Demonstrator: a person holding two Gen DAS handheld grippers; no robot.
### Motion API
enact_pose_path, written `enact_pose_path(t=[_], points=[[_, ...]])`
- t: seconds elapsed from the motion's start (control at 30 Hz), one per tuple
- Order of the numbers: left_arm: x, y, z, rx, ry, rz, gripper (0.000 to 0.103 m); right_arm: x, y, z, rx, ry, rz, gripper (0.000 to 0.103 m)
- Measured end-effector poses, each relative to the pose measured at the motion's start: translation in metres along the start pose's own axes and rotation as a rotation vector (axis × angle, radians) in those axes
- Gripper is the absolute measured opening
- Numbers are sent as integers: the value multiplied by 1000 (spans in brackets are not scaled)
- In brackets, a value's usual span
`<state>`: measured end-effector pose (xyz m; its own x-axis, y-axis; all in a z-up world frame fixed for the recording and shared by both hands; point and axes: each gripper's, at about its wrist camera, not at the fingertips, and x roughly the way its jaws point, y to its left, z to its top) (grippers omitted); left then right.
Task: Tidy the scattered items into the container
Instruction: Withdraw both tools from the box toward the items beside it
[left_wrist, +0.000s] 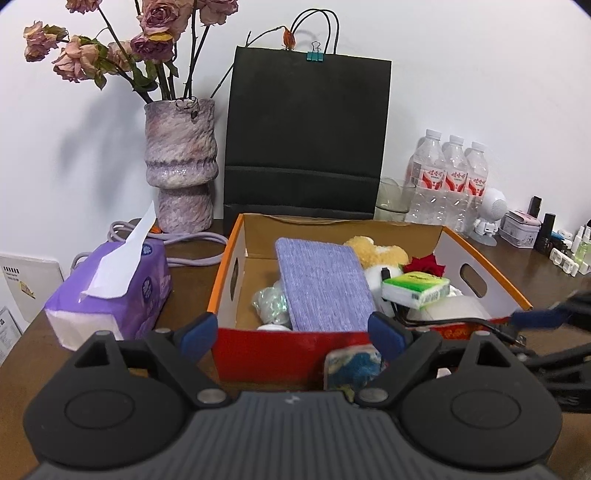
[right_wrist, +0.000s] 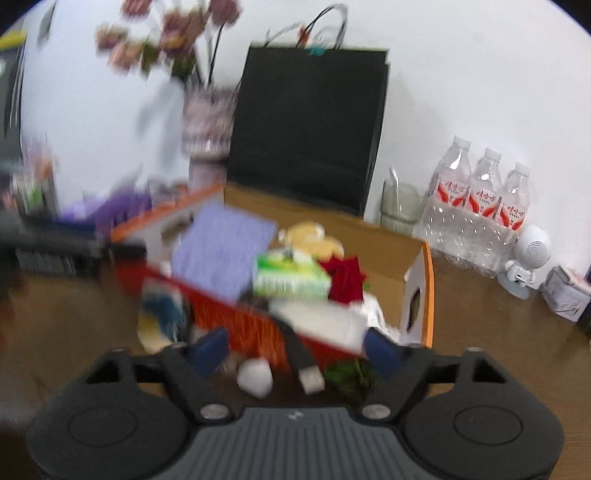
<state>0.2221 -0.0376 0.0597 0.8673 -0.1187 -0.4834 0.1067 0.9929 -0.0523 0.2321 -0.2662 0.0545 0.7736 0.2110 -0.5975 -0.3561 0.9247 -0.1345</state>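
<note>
Landmark = box (left_wrist: 236, 258), orange-rimmed, red front wall.

Left gripper (left_wrist: 291, 334): jaws wide apart, nothing betw them, just in front of box front wall. The blue-and-cream sponge (left_wrist: 352, 365) leans on that wall, outside the box. Looks soft and light, will squash; prob best pinched across its thin faces.

Right gripper (right_wrist: 295, 352): view blurred, jaws parted, clamping nothing; black cable w/ white plug (right_wrist: 306, 365) dangles over box front wall betw them. Limp, light; grab near the plug.

Box crowded: purple pad (left_wrist: 325, 284), green packet (left_wrist: 415, 290). Free room only at its left side. Tissue pack (left_wrist: 110, 295) left of box; bag (left_wrist: 306, 136) behind.
</note>
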Motion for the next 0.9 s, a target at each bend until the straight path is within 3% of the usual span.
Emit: enact_pose_path(t=[0.03, 0.07, 0.27, 0.4, 0.47, 0.5, 0.53, 0.63, 0.7, 0.77, 0.87, 0.9], points=[[-2, -1, -1, 1, 1, -2, 91, 4, 1, -1, -6, 21, -6, 27], [-4, -1, -2, 2, 1, -5, 91, 7, 0, -2, -5, 33, -11, 17], [-11, 0, -9, -2, 13, 5, 91, -6, -19, 18, 68, -81, -48, 12], [-11, -4, -14, 3, 39, -2, 91, 21, -34, 36, 109, -30, -113, 14], [-12, -5, -18, 14, 48, -3, 91, 35, -42, 35, 147, 21, -113, 21], [-12, -5, -19, 16, 53, 1, 91, 38, -45, 33, 162, 29, -106, 34], [-12, -4, -21, 15, 58, 4, 91, 38, -47, 30, 176, 32, -101, 54], [-12, -4, -23, 10, 69, 3, 91, 30, -51, 18, 219, 4, -84, 81], [-13, -5, -23, 13, 69, 2, 91, 20, -56, 14, 260, -20, -50, 88], [-14, -8, -22, 14, 70, 2, 92, 9, -58, 10, 286, -43, -29, 88], [-16, -12, -23, 17, 71, 6, 95, -4, -55, 9, 276, -54, -37, 94], [-17, -13, -23, 19, 70, 6, 95, -8, -52, 9, 269, -56, -45, 100]])
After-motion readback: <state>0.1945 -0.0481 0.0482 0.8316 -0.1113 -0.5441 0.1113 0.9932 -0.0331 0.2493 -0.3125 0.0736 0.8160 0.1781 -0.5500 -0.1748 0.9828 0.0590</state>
